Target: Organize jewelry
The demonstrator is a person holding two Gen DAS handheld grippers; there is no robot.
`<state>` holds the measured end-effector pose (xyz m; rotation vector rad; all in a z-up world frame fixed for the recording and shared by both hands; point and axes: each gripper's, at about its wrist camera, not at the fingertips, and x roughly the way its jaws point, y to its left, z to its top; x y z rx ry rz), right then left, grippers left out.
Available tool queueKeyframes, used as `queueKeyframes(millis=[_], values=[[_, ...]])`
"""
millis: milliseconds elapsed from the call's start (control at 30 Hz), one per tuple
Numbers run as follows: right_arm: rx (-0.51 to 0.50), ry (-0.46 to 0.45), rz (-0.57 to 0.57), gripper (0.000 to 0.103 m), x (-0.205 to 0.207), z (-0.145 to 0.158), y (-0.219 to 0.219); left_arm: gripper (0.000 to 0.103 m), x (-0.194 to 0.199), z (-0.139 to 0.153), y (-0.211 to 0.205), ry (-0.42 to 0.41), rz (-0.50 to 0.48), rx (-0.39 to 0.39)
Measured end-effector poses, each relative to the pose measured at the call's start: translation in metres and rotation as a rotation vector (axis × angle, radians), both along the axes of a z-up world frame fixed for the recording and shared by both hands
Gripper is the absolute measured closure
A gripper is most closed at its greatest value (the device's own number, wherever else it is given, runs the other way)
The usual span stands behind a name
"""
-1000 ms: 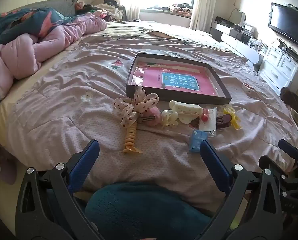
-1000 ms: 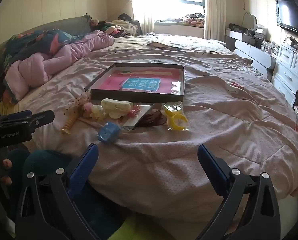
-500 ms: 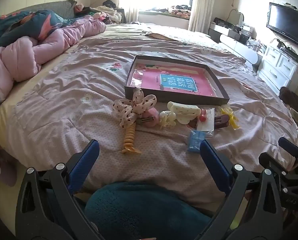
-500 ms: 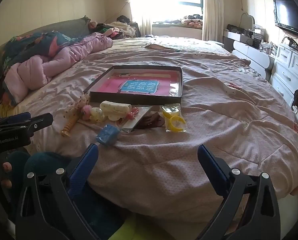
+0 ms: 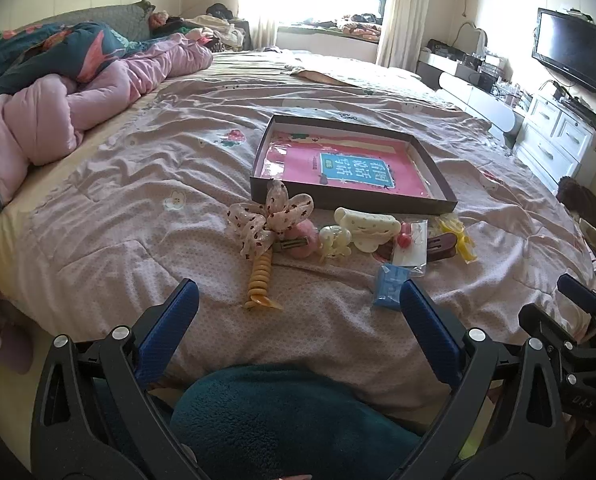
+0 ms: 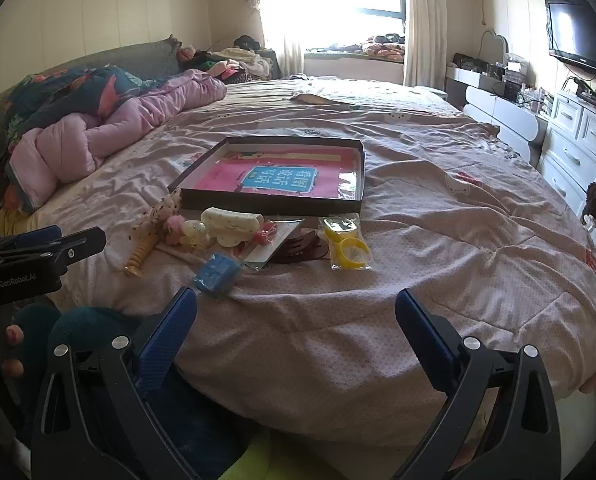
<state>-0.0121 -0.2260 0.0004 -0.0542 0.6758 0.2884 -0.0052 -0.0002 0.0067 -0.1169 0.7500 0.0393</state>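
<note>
Both blue-padded grippers hang at the near edge of a bed covered in a pink quilted bedspread [image 5: 146, 200], jaws spread wide and holding nothing; the left gripper [image 5: 298, 312] fills the bottom of its frame, the right gripper [image 6: 296, 316] the bottom of its own. The hair accessories and trinkets lie in a row at mid-frame, beyond the fingertips and touching neither gripper; a sheer spotted fabric bow [image 5: 272, 218] and an orange spiral hair clip [image 5: 260, 280] sit left of centre, a cream plastic claw clip [image 5: 366, 226] in the middle, a small blue packet [image 5: 390, 292] just beyond the left gripper's right fingertip. In the right wrist view a yellow ring in a clear bag [image 6: 348, 250] lies above centre. Behind the row rests a shallow dark cardboard tray [image 5: 354, 200] lined with a pink printed sheet.
</note>
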Motion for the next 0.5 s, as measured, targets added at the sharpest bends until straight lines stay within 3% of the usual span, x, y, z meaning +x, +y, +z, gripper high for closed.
queueKeyframes(millis=[500], values=[[0.001,-0.010,-0.004,0.006,-0.0005,0.0013,-0.0015,0.011,0.0001,-0.0003,-0.0008,-0.009,-0.005,0.005]])
